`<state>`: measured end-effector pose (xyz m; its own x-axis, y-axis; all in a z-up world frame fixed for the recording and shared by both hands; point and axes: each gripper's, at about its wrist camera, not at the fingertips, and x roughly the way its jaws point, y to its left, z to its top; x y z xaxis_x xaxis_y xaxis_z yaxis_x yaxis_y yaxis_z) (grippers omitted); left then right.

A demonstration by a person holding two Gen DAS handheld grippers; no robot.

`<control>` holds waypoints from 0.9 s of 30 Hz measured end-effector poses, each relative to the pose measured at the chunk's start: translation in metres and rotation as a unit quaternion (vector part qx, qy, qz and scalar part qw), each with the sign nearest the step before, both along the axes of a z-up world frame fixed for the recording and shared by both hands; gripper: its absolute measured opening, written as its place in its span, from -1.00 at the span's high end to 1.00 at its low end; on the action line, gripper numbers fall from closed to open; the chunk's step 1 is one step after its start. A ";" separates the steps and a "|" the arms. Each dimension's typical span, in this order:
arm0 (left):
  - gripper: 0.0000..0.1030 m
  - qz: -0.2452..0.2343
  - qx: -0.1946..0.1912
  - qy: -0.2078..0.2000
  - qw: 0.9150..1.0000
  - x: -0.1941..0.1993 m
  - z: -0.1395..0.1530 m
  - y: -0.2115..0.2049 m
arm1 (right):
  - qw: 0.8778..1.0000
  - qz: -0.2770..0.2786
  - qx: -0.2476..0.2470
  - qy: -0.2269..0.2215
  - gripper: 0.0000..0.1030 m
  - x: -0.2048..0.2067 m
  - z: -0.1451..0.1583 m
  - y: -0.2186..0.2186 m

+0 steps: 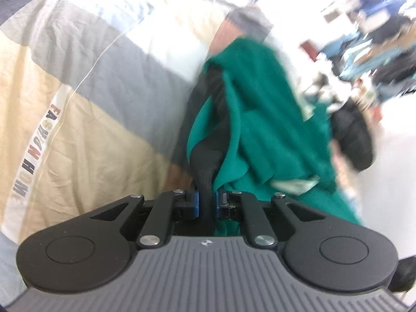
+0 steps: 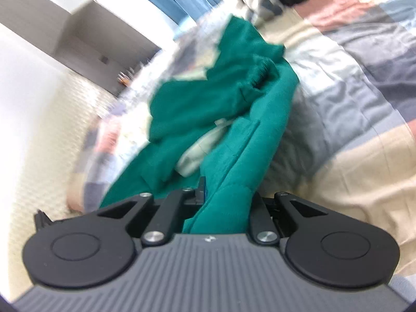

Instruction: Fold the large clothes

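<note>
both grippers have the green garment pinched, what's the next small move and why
Probably draw the two hands apart. The left gripper and right gripper are each shut on the green garment, which hangs bunched and twisted above the striped bedcover. Spreading it should show its edges before any fold.

Patchwork bedspread — bright white walls, blurred clutter

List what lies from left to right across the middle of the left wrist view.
Printed FASHION HOME strip → striped bedcover → black strap of fabric running into the left gripper → green garment → black object at the right, too blurred to identify.
</note>
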<state>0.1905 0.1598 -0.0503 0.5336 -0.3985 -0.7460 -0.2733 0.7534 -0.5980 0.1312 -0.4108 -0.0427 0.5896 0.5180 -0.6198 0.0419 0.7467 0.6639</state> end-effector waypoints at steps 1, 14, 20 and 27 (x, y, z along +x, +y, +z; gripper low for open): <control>0.77 0.003 -0.012 -0.010 1.000 -0.004 0.008 0.004 | 1.000 -0.004 0.010 -0.009 0.76 -0.004 0.006 -0.002; 0.78 0.005 -0.125 -0.133 0.983 -0.112 0.116 0.028 | 0.991 -0.018 0.063 -0.114 0.78 -0.088 0.078 -0.040; 0.78 0.008 -0.148 -0.136 0.980 -0.175 0.101 0.017 | 0.991 -0.030 0.071 -0.112 0.77 -0.128 0.075 -0.051; 0.78 0.031 -0.144 -0.153 0.977 -0.141 0.068 0.009 | 0.990 -0.063 0.078 -0.099 0.77 -0.089 0.058 -0.051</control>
